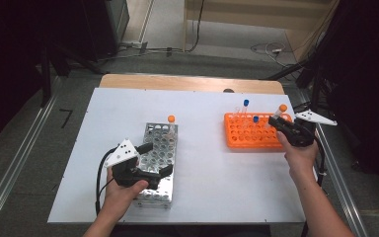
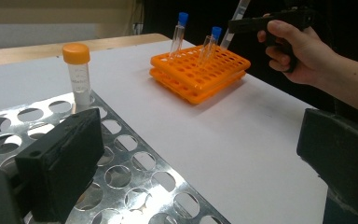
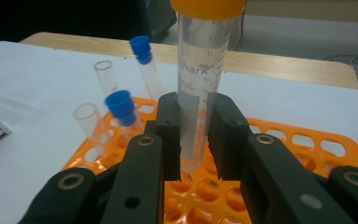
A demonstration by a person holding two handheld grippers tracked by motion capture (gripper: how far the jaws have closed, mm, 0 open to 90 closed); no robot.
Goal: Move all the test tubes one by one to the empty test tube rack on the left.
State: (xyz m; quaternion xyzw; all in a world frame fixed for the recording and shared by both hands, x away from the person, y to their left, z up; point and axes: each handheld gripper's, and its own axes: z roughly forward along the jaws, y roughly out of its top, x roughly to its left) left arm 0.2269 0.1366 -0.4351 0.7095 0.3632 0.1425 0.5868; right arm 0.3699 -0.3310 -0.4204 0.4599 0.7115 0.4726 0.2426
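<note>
The right tool (image 3: 196, 140) holds an orange-capped tube (image 3: 200, 88), its two jaws pressed against the clear wall on either side. The tube stands near upright in the grip, above the orange rack (image 3: 303, 144) at the right side of the worktop (image 1: 202, 148); whether its tip is clear of the holes cannot be told. In the high view this tool (image 1: 279, 121) sits at the right end of the orange rack (image 1: 242, 133), tube cap (image 1: 283, 107) uppermost.

Two blue-capped tubes (image 3: 144, 65) (image 3: 121, 109) stand in the left part of the orange rack, with two uncapped clear tubes (image 3: 106, 77) (image 3: 89, 121) beside them.

The left tool (image 1: 150, 160) rests over the metal rack (image 1: 160, 148) at the near left of the worktop, jaws wide apart and holding nothing. A second orange-capped tube (image 2: 78, 74) stands upright in a far hole of the metal rack (image 2: 121, 177), well apart from the left tool.
</note>
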